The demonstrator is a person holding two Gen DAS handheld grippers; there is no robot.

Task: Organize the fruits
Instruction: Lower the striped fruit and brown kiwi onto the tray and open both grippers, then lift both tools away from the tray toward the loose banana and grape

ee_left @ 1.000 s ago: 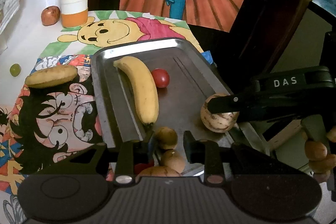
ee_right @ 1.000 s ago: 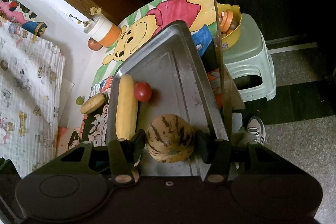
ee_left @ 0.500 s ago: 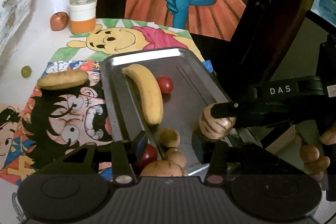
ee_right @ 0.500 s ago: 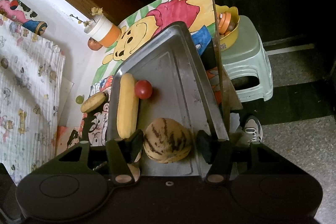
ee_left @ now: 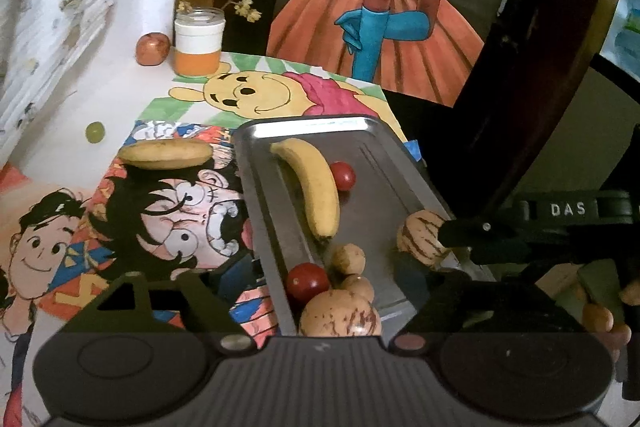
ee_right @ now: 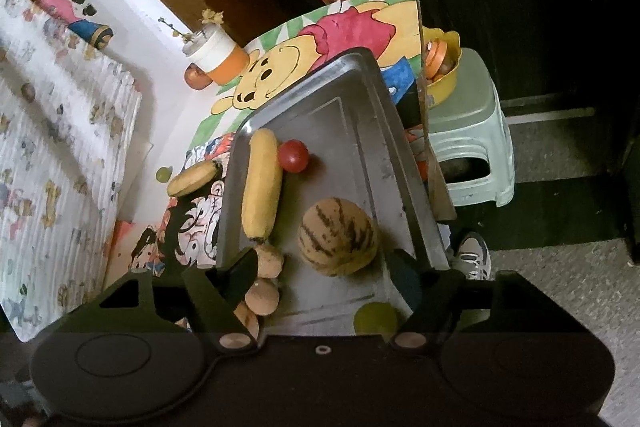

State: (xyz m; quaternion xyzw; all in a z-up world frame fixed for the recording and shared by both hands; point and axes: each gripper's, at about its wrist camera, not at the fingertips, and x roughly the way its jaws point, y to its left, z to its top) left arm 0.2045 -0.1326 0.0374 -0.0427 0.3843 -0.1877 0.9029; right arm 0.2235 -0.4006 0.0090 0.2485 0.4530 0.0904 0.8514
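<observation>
Table (ee_left: 132, 95), white top, mostly under cartoon posters; far edge against the wall.

Steel tray (ee_left: 312, 125) lay along the table's right edge, long side running toward the far edge. Most fruit sat in it.

Banana (ee_left: 314, 183) lengthwise by the tray's left wall. Second, stubbier banana (ee_left: 166, 154) lay off the tray on the posters, left of the tray's far corner.

Left gripper (ee_left: 304, 293): a second earlier its fingers were nearly shut at the tray's near end; now they were opening, spread wide, nothing pressed between them. The spotted pale fruit (ee_left: 340, 315), a red tomato (ee_left: 306, 281) and two small brown fruits (ee_left: 349, 259) sat loose in the near end.

Right gripper (ee_right: 324, 267): a second earlier its fingers were closed on the striped melon (ee_right: 338, 237); now they were opening and clear of it. The melon rested on the tray floor near the right wall. Judged released.

Second tomato (ee_left: 343, 175) touched the banana's right side, mid-tray.

Jar (ee_left: 199, 41) and an apple (ee_left: 152, 49) at the table's far edge; a green grape (ee_left: 95, 131) on bare table to the left.

Reading: both placements look finished. Stubby banana, apple and grape seem still outside the tray.
</observation>
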